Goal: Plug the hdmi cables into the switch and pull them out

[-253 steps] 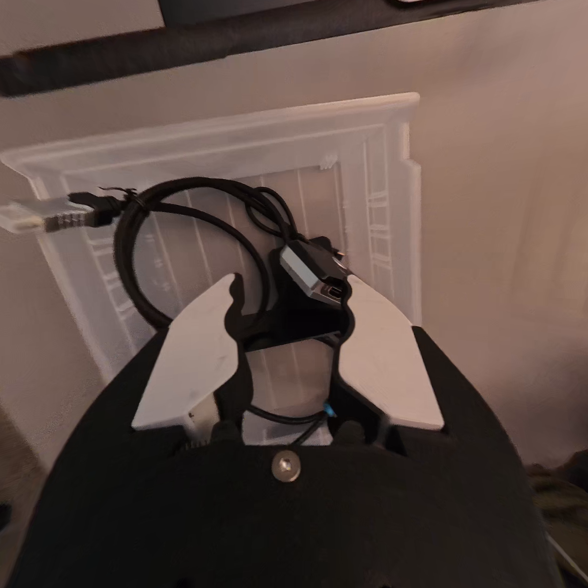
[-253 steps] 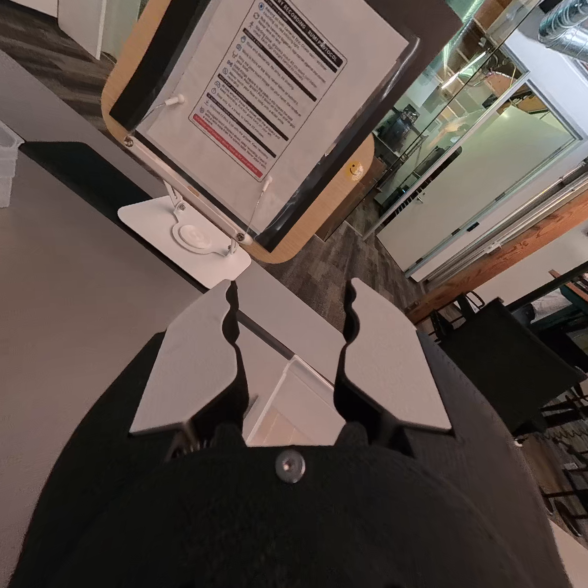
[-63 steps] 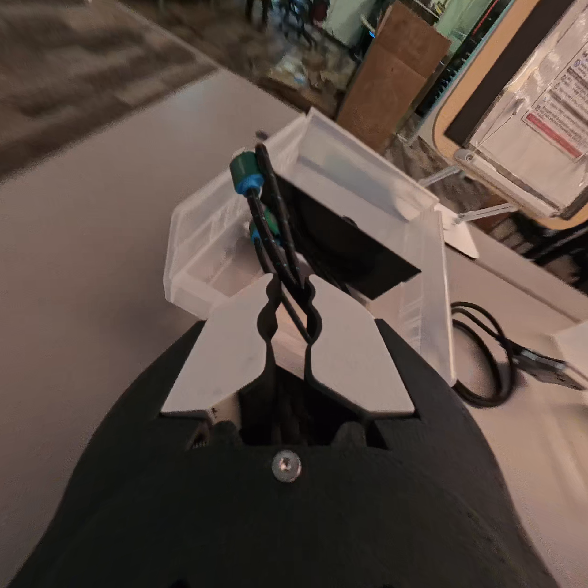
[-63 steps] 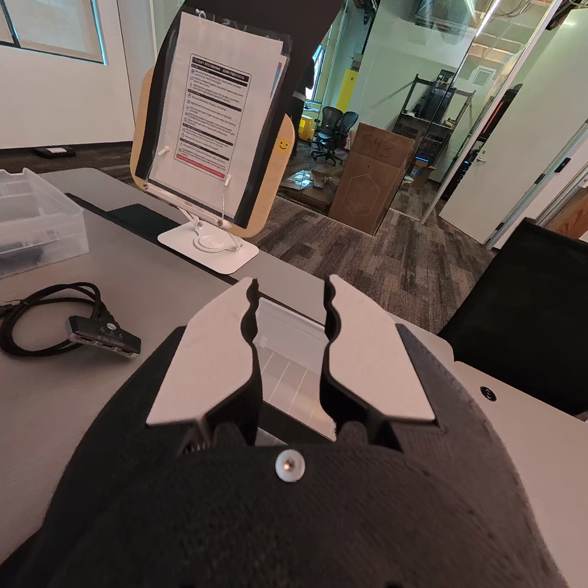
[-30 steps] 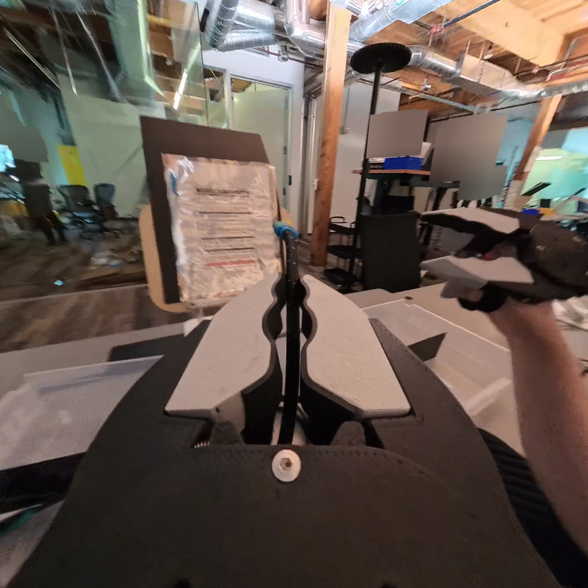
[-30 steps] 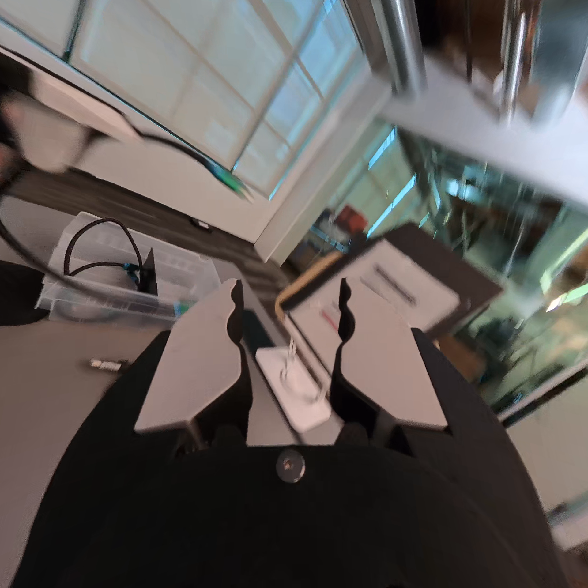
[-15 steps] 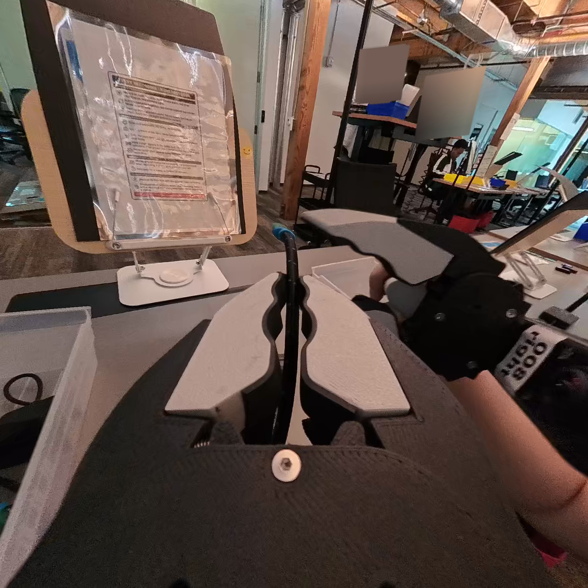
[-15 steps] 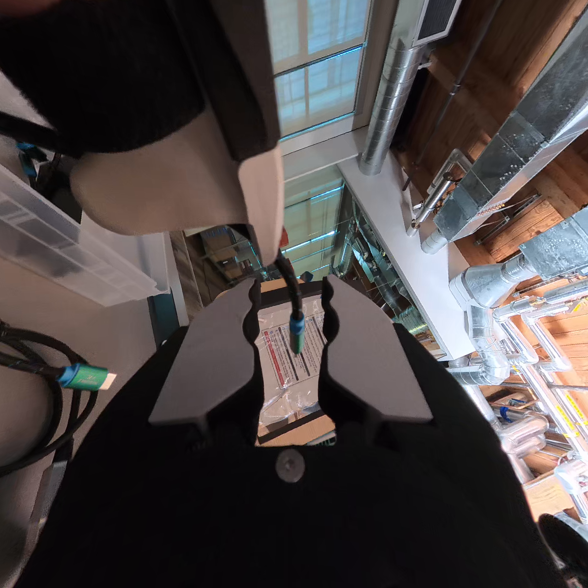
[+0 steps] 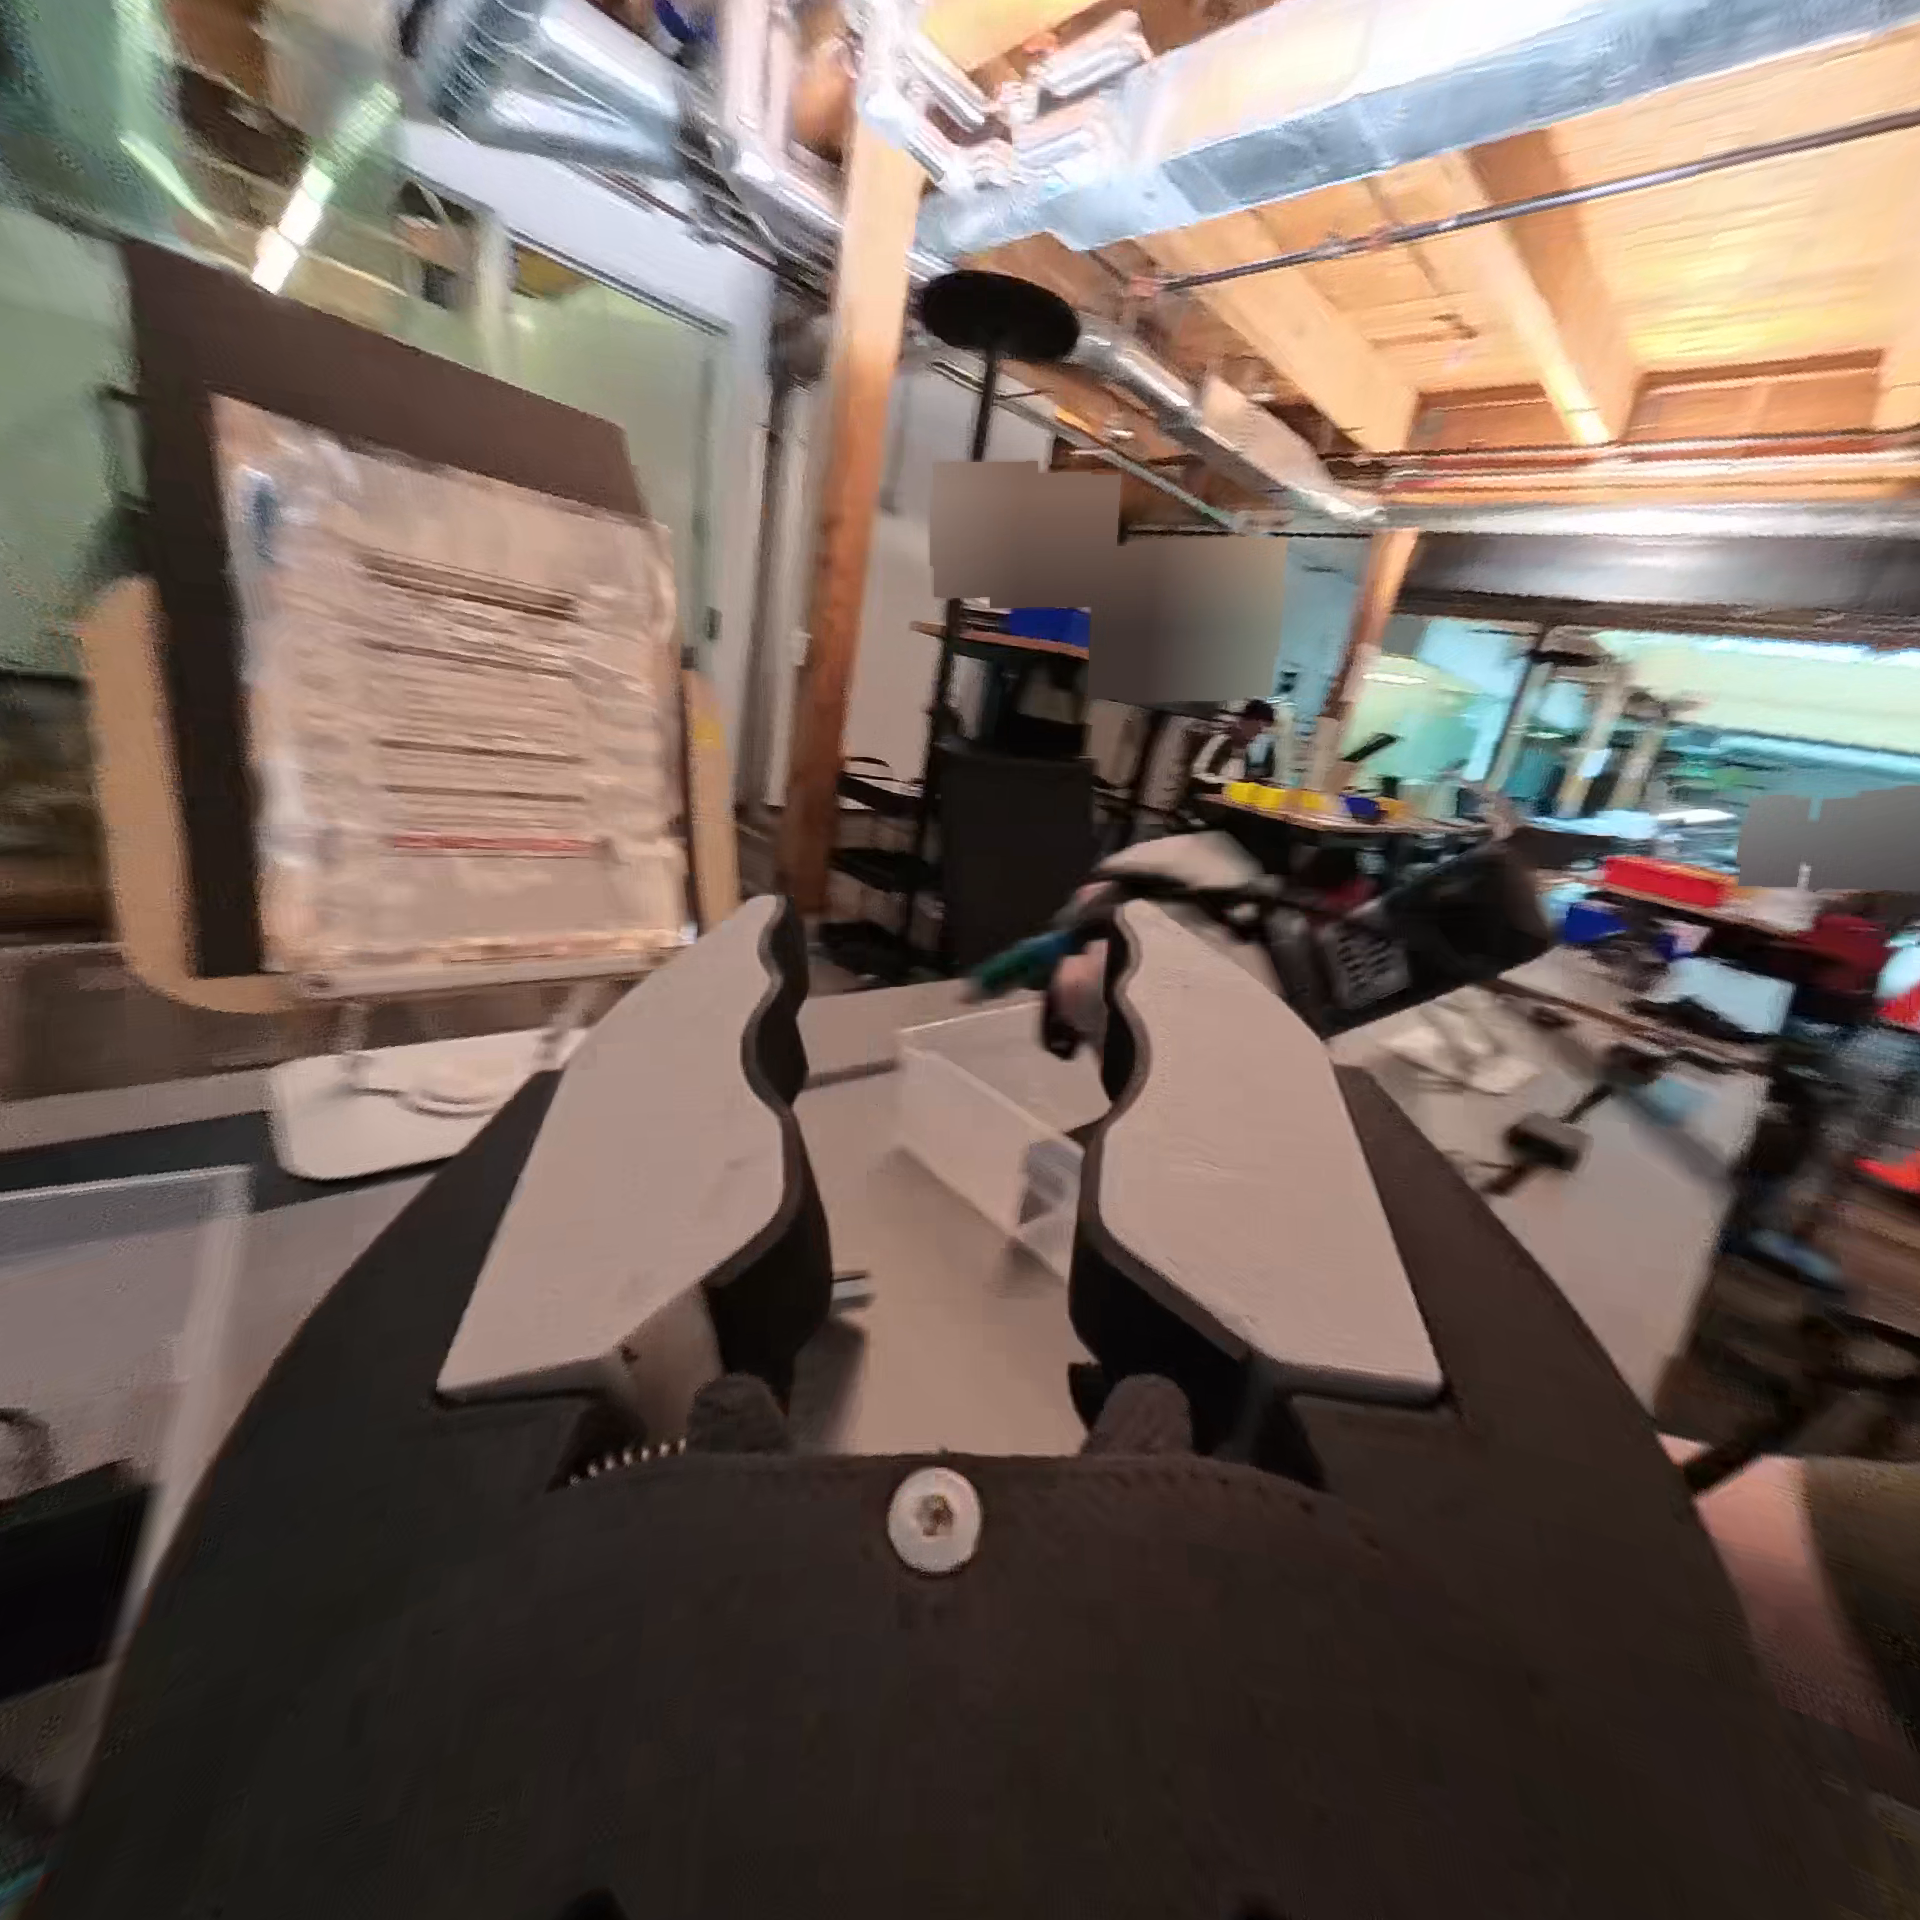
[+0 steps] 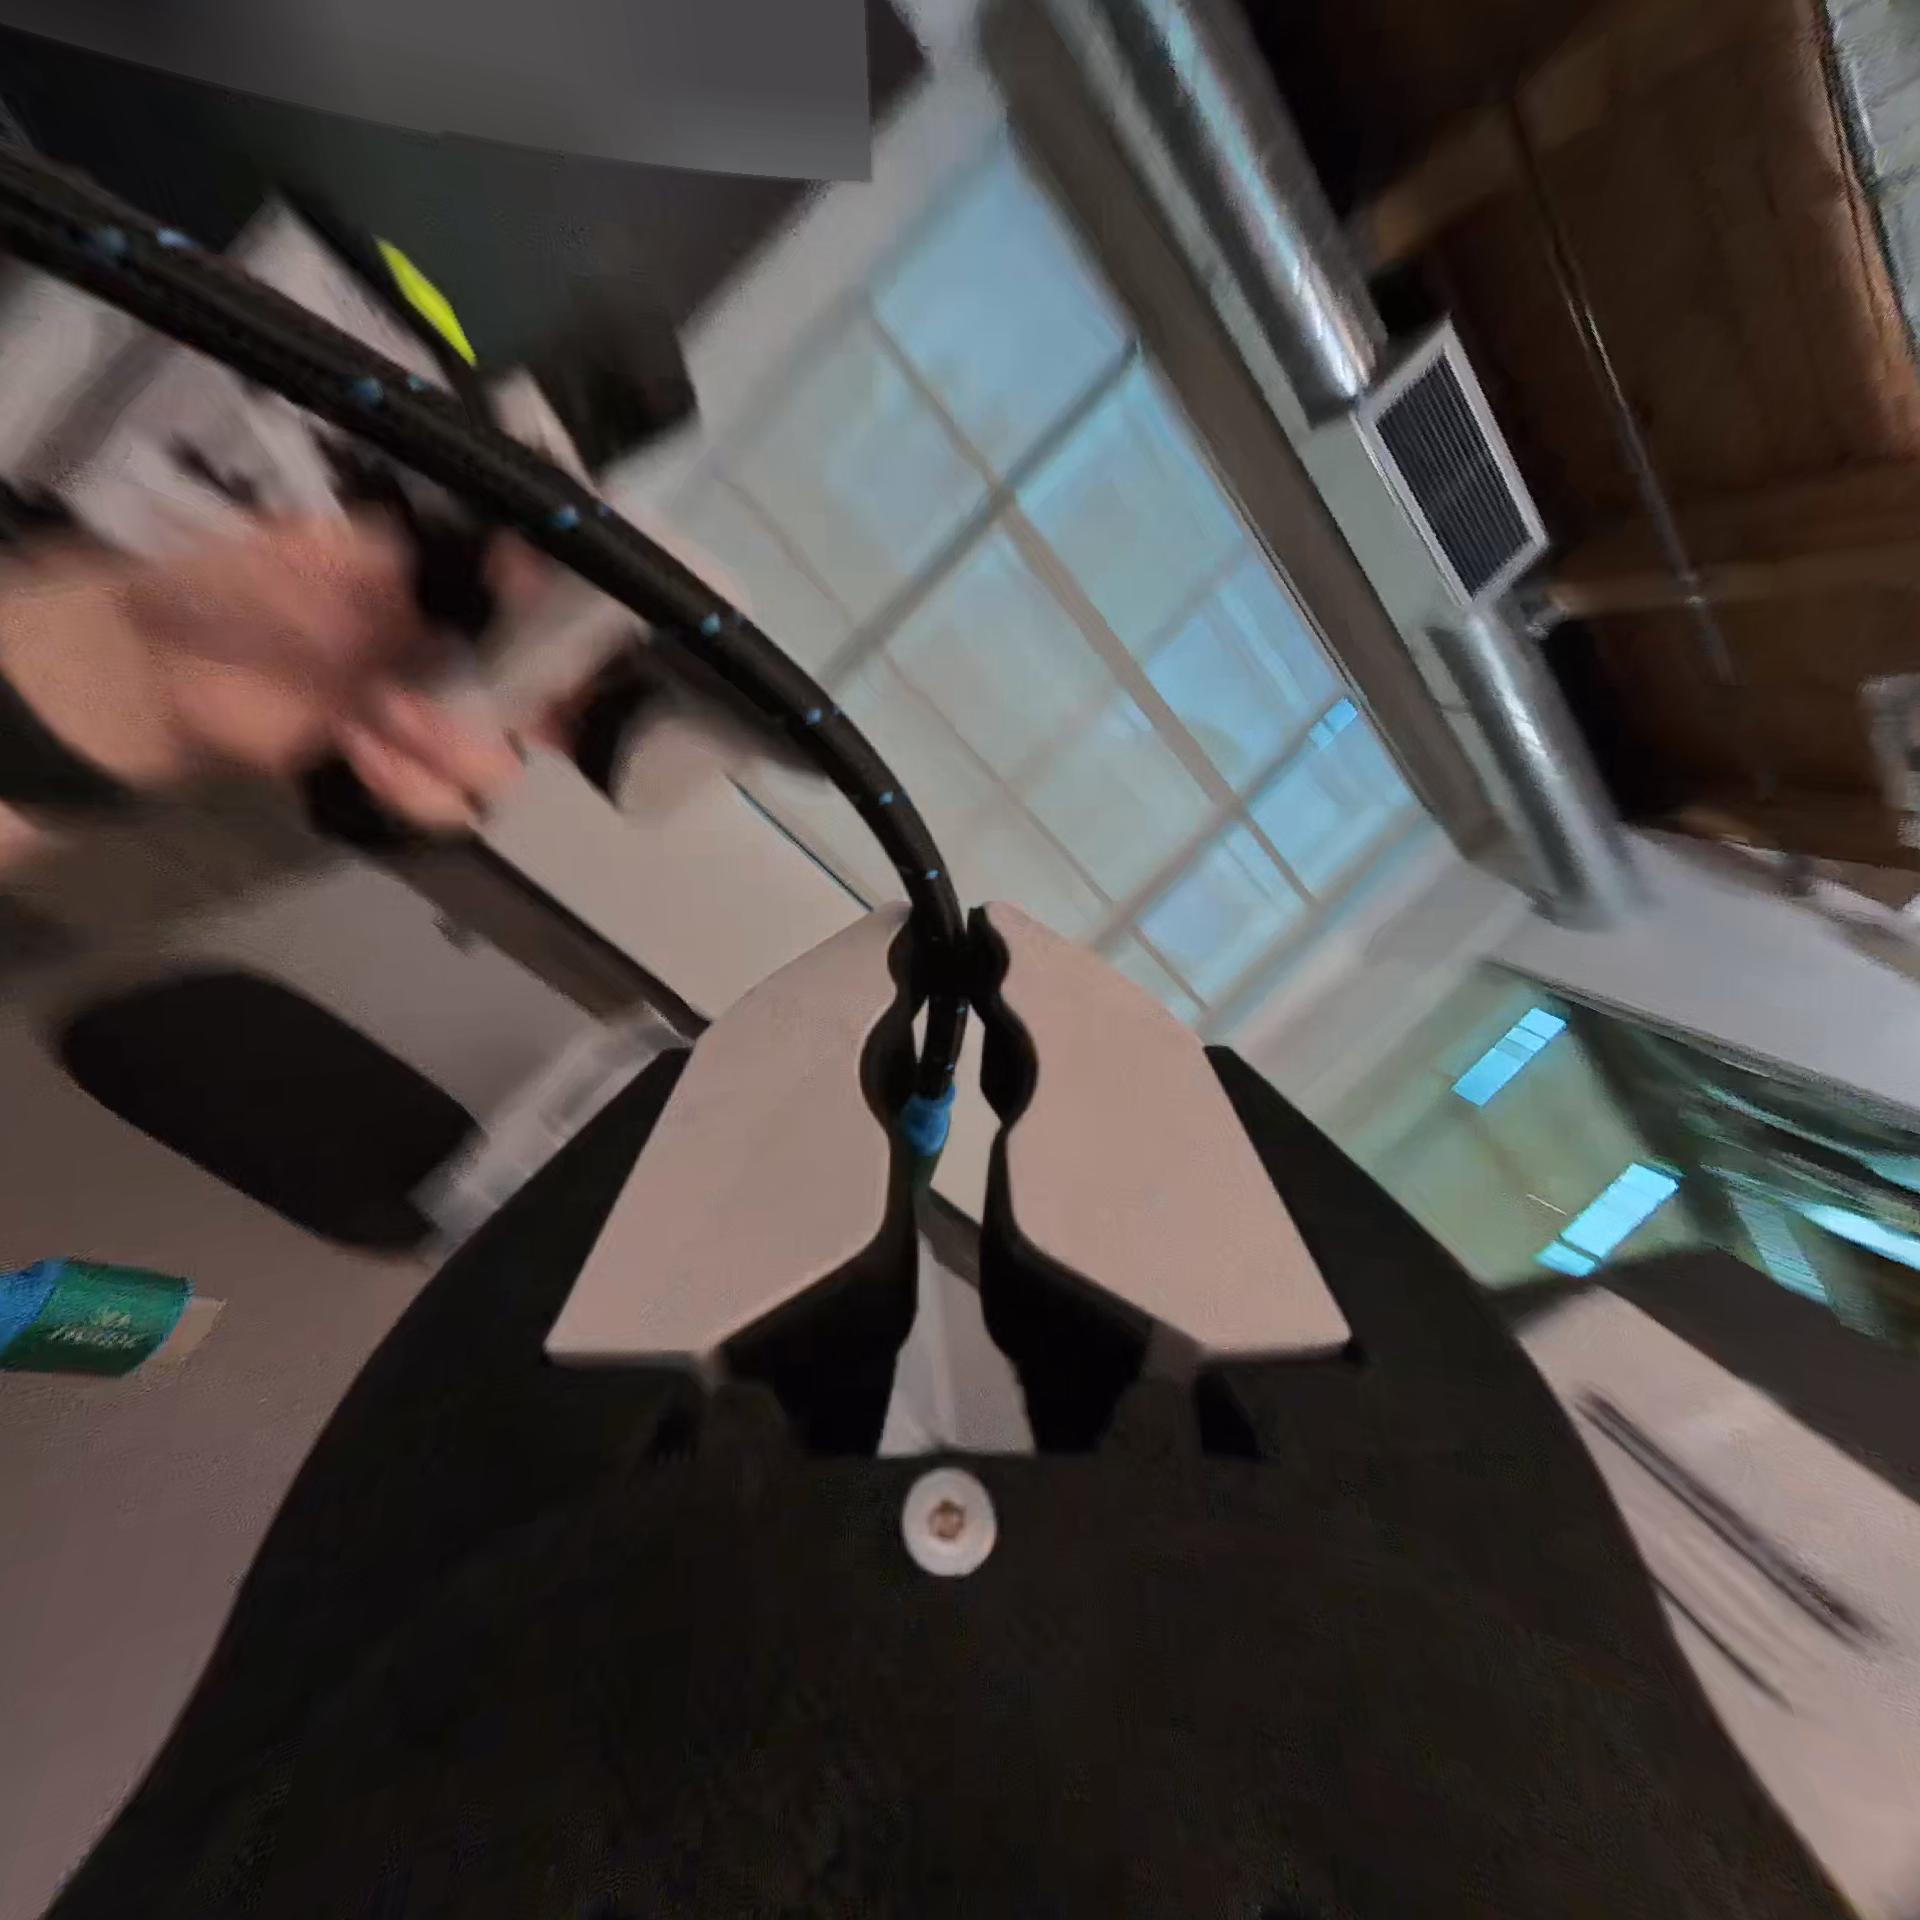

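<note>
tools: 2 | HDMI cable: 1 | green connectors: 2 | document stand: 1

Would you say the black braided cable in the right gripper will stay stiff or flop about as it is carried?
The cable arcs smoothly away from the right gripper, so it is probably springy rather than limp. Its braided sleeve probably gives grip, so it should not slip. The green plug beyond the clamp may swing when moved.

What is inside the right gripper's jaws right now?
The right gripper is shut on the black braided HDMI cable, pinched just above its blue collar. The plug below the collar is hidden between the fingers. The left gripper is open and empty.
</note>
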### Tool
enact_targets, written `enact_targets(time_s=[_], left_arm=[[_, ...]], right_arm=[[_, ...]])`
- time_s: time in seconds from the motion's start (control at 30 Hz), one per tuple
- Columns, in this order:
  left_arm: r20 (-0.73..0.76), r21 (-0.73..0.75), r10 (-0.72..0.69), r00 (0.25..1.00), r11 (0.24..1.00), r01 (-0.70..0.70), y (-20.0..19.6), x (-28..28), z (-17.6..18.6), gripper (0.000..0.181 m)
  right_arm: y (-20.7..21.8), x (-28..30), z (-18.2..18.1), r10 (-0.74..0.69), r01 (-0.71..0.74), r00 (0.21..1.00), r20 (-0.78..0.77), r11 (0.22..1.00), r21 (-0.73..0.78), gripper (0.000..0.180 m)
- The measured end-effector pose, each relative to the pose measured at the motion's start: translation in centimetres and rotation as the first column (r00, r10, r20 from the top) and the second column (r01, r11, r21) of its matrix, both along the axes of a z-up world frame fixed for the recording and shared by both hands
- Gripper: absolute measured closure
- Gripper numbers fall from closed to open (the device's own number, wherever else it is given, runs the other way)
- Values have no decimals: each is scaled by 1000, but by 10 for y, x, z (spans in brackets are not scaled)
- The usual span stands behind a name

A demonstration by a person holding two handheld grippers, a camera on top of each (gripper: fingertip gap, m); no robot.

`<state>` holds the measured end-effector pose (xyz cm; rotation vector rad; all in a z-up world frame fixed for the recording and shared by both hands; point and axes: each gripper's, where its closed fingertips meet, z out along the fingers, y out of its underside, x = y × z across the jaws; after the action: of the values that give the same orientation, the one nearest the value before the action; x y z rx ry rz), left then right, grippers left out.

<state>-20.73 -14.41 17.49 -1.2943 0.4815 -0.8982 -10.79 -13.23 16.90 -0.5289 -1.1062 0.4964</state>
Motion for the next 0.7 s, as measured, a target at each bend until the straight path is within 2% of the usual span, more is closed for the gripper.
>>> enact_targets(time_s=[0.03,0.1,0.17,0.23,0.33,0.43,0.57,0.7], left_arm=[[-17,22,-5,1000,1000,5,3,-2,-5,127],[-34,63,-143,989,987,145,-3,12,-18,125],[-54,104,-254,966,960,259,-9,28,-32,116],[-87,187,-214,973,956,227,-10,40,-39,115],[-216,348,-105,971,920,177,-21,64,-46,115],[-272,462,30,962,881,103,-21,79,-42,124],[-290,508,24,957,851,132,-29,96,-35,134],[-257,536,52,965,839,98,-25,94,-25,156]], right_arm=[[-11,3,8,105,-107,993,-46,994,-37,172],[-30,10,20,273,-285,953,-130,955,-86,172],[-40,12,28,375,-401,909,-184,907,-129,172],[-51,13,31,461,-495,860,-219,858,-137,172],[-56,10,33,531,-581,805,-264,797,-168,172],[-59,9,33,589,-653,749,-302,733,-190,171],[-57,9,30,622,-694,714,-322,690,-205,172],[-55,6,25,627,-695,715,-309,683,-223,172]])
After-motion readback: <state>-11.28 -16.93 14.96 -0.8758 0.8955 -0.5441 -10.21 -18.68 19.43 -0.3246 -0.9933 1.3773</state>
